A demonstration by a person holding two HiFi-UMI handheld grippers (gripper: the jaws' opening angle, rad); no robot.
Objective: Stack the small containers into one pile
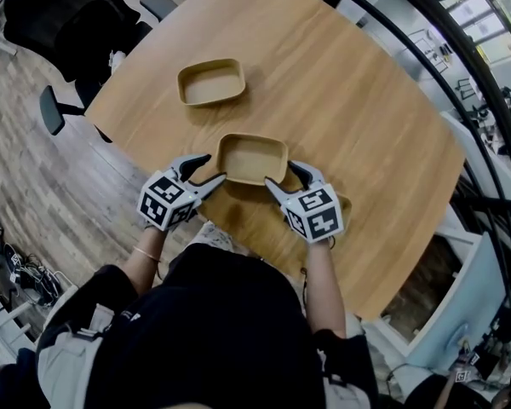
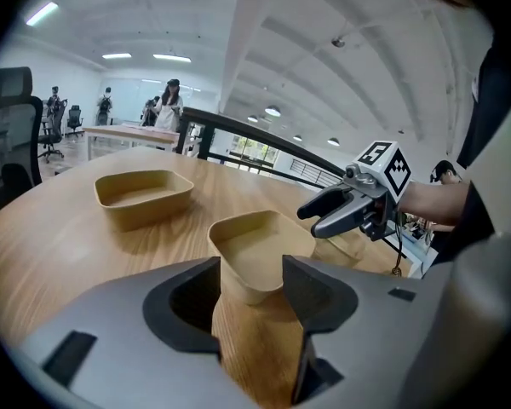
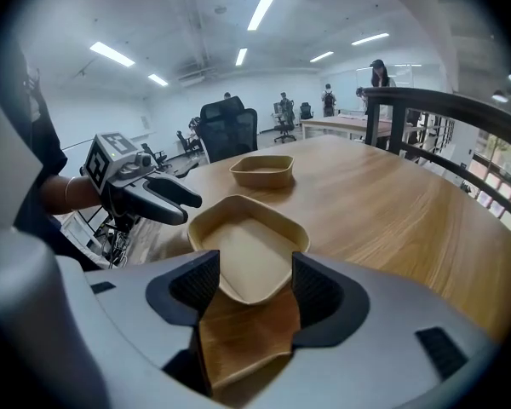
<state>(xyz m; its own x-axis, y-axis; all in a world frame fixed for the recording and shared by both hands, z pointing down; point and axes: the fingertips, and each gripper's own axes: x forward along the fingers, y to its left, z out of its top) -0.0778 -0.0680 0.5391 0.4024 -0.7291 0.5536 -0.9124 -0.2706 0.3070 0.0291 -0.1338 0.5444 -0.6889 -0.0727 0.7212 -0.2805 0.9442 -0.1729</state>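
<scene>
Left gripper and right gripper, jaws open, flank the tan rectangular pulp container, likely to lift it. A second container lies at eleven o'clock.

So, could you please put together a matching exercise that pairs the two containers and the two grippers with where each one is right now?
Things:
1. near container
2. far container
3. left gripper
4. right gripper

Places:
A. open, at the near container's right end in the head view
B. alone, well beyond both grippers
C. open, at the near container's left end in the head view
D. between the two grippers

Pairs: 1-D, 2-B, 3-C, 4-A
</scene>
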